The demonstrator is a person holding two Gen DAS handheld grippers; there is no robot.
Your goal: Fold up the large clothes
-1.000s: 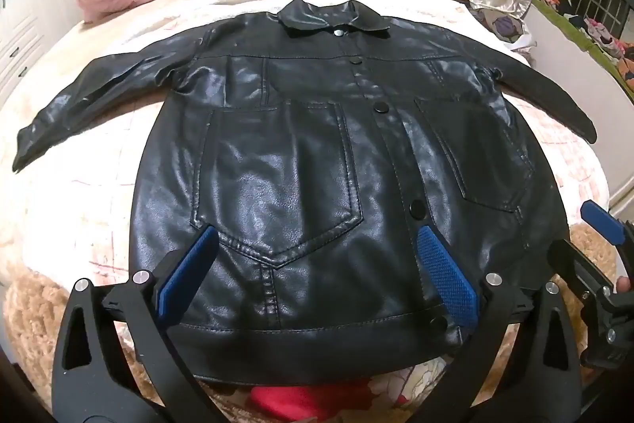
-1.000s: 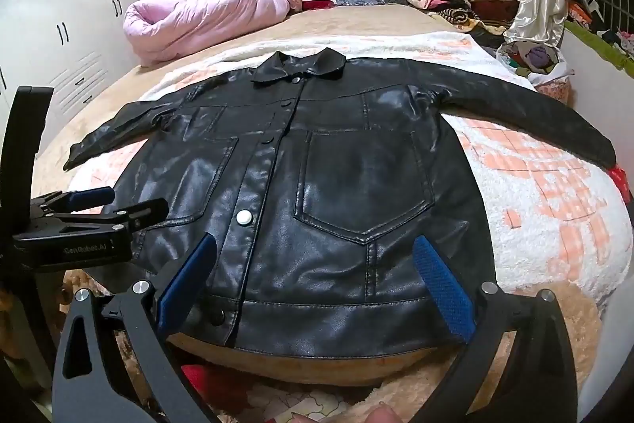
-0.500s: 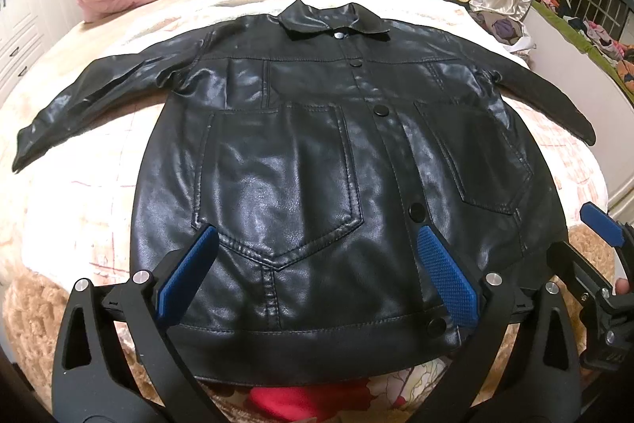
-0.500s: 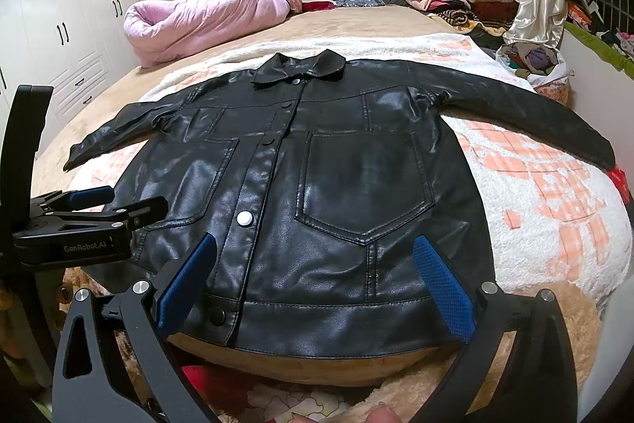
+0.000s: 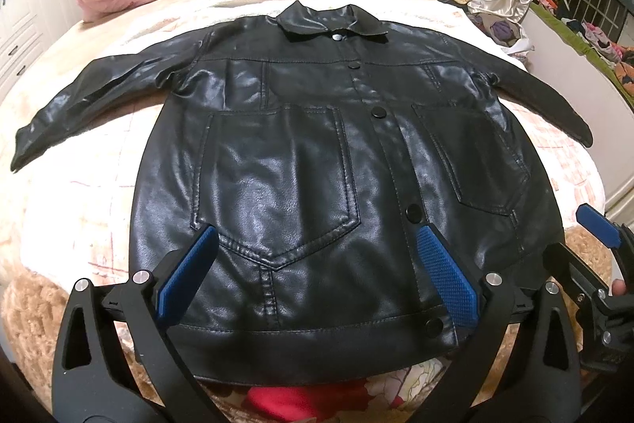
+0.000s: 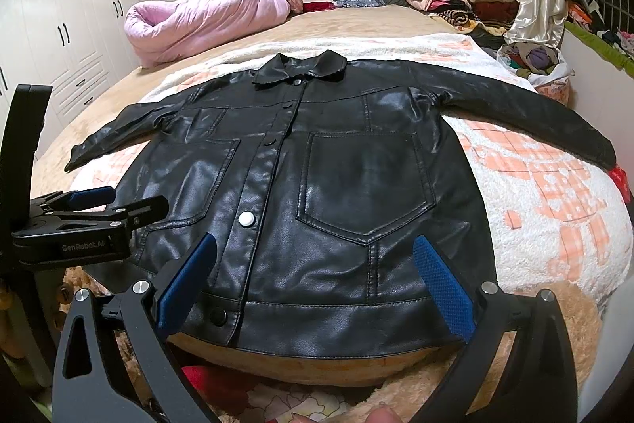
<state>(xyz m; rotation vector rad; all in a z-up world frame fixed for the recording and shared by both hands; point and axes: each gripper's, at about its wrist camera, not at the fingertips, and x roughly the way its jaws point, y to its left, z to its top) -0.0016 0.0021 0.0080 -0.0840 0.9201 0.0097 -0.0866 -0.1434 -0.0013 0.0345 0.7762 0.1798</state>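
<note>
Nothing moved: both tools [image 5: 317, 272] [image 6: 317, 272] gape wide over jacket [image 5: 317, 165].

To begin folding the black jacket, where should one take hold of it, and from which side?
Probably grip the jacket at a sleeve cuff, coming from the outer side. Both sleeves lie spread flat and away from the body, so a cuff is a free edge to pinch and carry inward.
</note>
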